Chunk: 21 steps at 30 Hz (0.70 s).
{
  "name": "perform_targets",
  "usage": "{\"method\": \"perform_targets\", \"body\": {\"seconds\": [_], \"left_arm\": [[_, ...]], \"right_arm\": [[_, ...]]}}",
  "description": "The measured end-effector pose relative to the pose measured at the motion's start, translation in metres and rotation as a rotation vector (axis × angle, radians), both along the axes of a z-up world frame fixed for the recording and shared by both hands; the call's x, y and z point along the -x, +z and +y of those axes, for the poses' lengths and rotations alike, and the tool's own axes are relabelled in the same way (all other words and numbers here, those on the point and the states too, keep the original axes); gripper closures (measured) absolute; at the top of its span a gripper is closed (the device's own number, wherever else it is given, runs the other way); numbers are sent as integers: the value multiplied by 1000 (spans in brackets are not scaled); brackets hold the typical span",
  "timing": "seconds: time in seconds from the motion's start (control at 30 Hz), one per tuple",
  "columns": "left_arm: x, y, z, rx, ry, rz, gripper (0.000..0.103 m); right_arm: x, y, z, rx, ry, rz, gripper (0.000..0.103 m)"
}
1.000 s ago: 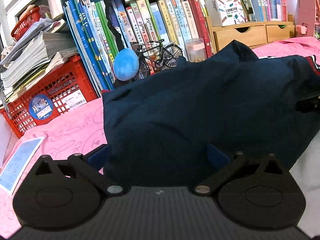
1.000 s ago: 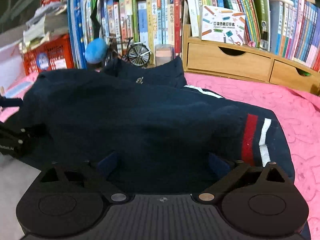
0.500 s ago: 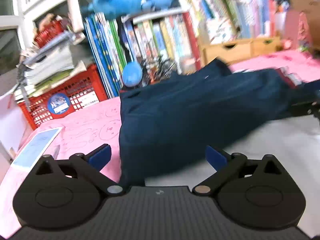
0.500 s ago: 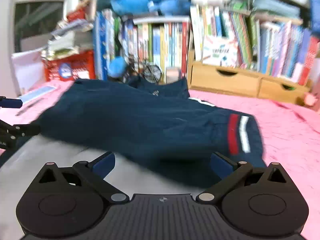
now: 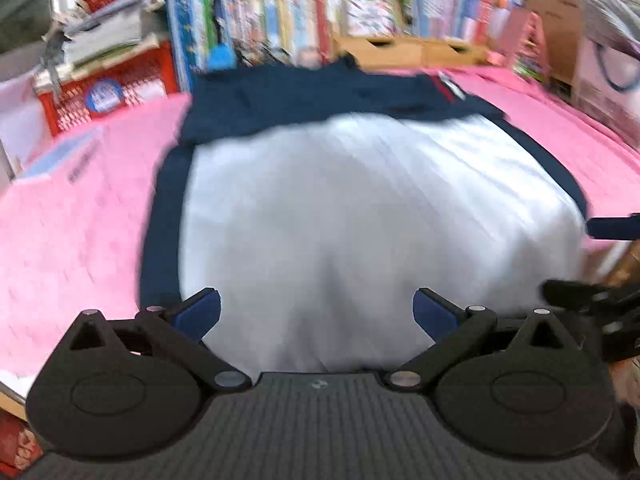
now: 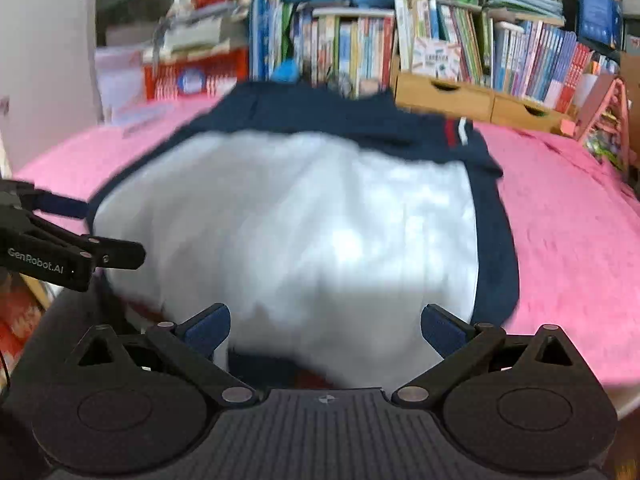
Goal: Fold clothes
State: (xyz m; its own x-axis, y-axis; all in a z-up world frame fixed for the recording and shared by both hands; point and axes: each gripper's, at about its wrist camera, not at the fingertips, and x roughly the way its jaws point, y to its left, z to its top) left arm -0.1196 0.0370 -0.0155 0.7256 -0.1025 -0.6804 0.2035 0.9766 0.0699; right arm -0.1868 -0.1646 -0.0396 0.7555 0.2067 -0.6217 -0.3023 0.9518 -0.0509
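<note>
the left gripper (image 5: 316,308) stands with its blue pads spread wide and nothing between them, low in its frame, over the white panel of a navy-and-white garment (image 5: 360,208) lying mid-frame on a pink bedcover (image 5: 72,208). the right gripper (image 6: 324,326) is likewise spread and empty above the same garment (image 6: 304,220), whose navy part, with a red and white stripe (image 6: 454,132), lies folded over the far end. across the top, books (image 6: 360,52) crowd a shelf above wooden drawers (image 6: 444,96); a red crate (image 5: 108,84) sits upper left. both views are blurred.
</note>
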Motion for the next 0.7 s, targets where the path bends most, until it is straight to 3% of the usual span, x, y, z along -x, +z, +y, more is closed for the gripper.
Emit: {"method": "perform_targets", "body": {"seconds": [0.1, 0.17, 0.43, 0.7], "left_arm": [[18, -4, -4, -33, 10, 21, 0], [23, -7, -2, -36, 27, 37, 0], [27, -30, 1, -7, 81, 117, 0], [25, -37, -1, -17, 81, 146, 0]], "right_arm": [[35, -1, 9, 63, 9, -57, 0], [46, -3, 9, 53, 7, -70, 0], [35, -19, 18, 60, 17, -9, 0], [35, -26, 20, 53, 7, 25, 0]]}}
